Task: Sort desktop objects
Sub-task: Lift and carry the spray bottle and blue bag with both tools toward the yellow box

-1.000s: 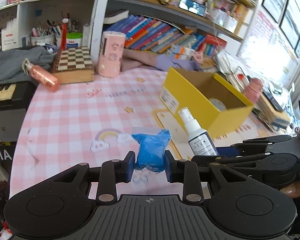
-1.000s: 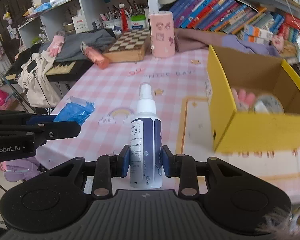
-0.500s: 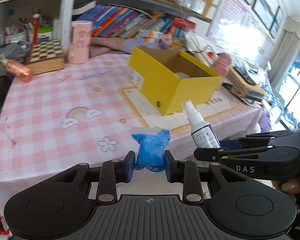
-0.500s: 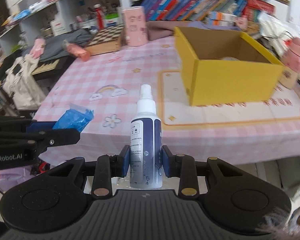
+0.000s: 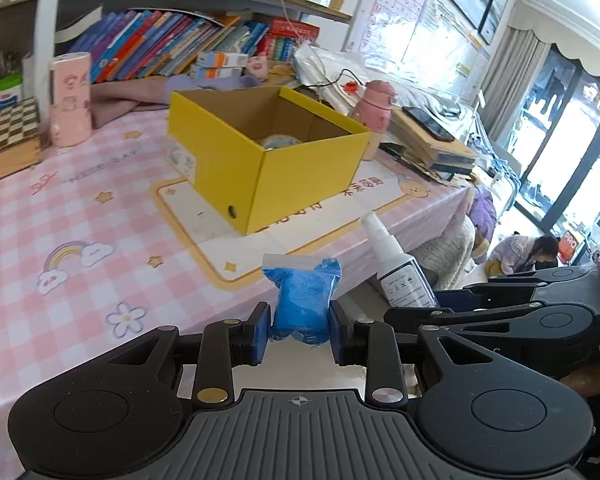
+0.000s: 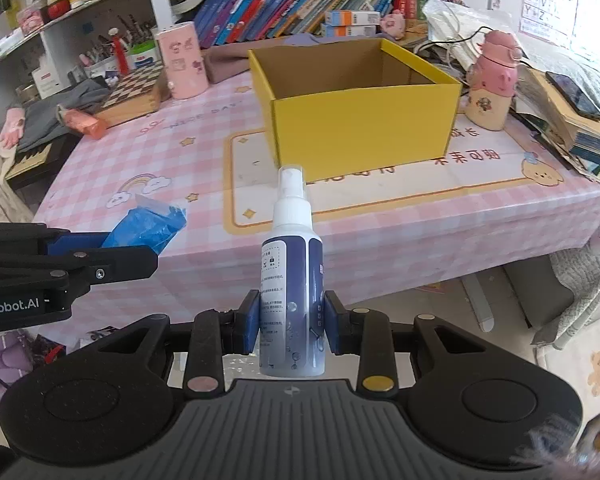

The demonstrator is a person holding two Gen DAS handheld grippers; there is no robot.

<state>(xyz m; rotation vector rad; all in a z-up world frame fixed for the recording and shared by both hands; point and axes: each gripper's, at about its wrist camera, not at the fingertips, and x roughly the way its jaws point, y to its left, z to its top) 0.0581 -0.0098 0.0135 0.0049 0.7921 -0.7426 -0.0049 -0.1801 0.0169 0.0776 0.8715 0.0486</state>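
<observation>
At the bottom centre of the left wrist view, the left gripper (image 5: 300, 332) has its pads narrowed onto a blue plastic bag (image 5: 302, 304), held clear of the pink checked tablecloth (image 5: 80, 208). The right gripper (image 6: 291, 328) likewise clamps an upright white spray bottle (image 6: 292, 280) at bottom centre of its view. The open yellow box (image 6: 360, 120) stands on the table in the upper middle, well apart from both.

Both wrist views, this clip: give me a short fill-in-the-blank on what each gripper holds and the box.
1. The left gripper is shut on a ____ bag.
2. The right gripper grips a spray ____ upright.
3. The open box on the table is ____.

Missing words: blue; bottle; yellow
</observation>
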